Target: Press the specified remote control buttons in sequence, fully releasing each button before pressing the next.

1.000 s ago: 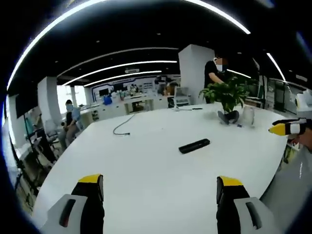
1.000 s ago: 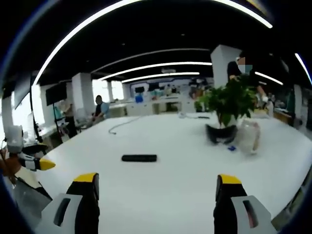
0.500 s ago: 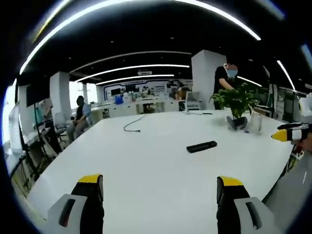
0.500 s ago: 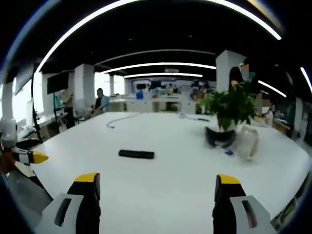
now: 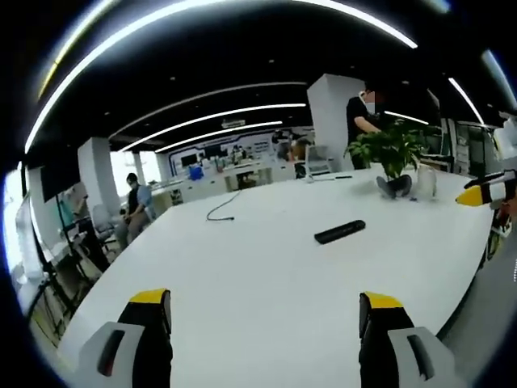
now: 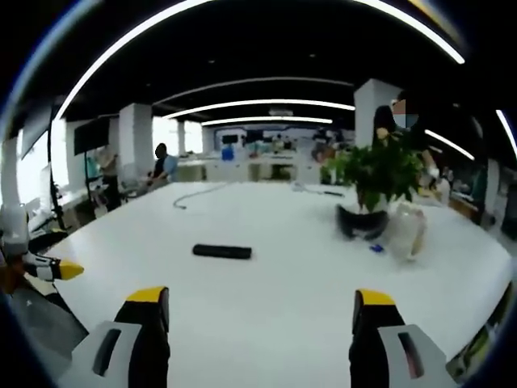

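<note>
A black remote control [image 5: 339, 232] lies flat on the big white table [image 5: 242, 275], well ahead of my left gripper [image 5: 265, 311] and to its right. That gripper is open with nothing between its jaws. In the right gripper view the same remote control [image 6: 221, 251] lies ahead and to the left of my right gripper [image 6: 260, 311], which is also open and holds nothing. The right gripper's yellow tip [image 5: 477, 194] shows at the right edge of the left gripper view. The left gripper's yellow tip [image 6: 58, 269] shows at the left edge of the right gripper view.
A potted green plant [image 6: 373, 182] in a dark pot stands on the table's far right with a clear plastic bottle [image 6: 408, 230] beside it. A black cable [image 5: 220, 210] lies far back. A person [image 5: 359, 121] stands behind the plant; another [image 6: 161, 166] sits far off.
Both views have shifted slightly with the hands. The remote has not moved on the table and both grippers stay open.
</note>
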Action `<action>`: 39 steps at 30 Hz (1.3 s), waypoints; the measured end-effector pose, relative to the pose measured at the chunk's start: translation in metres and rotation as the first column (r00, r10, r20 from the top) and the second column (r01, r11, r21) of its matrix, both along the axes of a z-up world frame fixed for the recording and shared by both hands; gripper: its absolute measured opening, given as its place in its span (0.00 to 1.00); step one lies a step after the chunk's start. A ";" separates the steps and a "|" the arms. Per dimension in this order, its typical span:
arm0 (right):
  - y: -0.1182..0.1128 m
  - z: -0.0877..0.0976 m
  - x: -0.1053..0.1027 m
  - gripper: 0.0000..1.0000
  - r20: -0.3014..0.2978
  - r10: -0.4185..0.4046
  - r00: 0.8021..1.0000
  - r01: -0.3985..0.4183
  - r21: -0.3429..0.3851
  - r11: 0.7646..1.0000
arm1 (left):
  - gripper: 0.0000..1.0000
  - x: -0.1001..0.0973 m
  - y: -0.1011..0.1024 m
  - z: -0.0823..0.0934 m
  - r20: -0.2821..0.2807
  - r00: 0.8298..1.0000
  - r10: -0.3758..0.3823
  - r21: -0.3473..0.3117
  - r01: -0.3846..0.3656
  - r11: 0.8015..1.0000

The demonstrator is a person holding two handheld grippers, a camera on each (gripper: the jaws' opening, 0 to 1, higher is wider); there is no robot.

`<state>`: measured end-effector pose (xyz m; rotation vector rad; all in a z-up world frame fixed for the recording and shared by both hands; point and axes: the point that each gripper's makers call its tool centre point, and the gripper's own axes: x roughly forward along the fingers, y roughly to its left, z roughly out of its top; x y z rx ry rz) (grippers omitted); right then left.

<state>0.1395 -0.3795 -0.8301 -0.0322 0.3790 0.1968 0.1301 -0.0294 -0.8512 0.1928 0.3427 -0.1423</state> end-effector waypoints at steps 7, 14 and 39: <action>0.001 -0.001 0.000 0.92 -0.009 0.005 1.000 -0.005 0.001 1.000 | 1.00 -0.001 -0.001 0.005 0.029 1.000 -0.011 0.001 0.011 1.000; -0.001 -0.001 -0.001 0.92 -0.009 -0.001 1.000 0.001 0.015 1.000 | 1.00 -0.002 0.004 0.011 0.054 0.998 0.013 -0.024 -0.012 1.000; 0.000 -0.003 -0.003 0.89 -0.026 0.017 1.000 -0.016 0.016 1.000 | 1.00 -0.004 0.008 0.015 0.060 0.997 0.043 -0.035 -0.041 0.999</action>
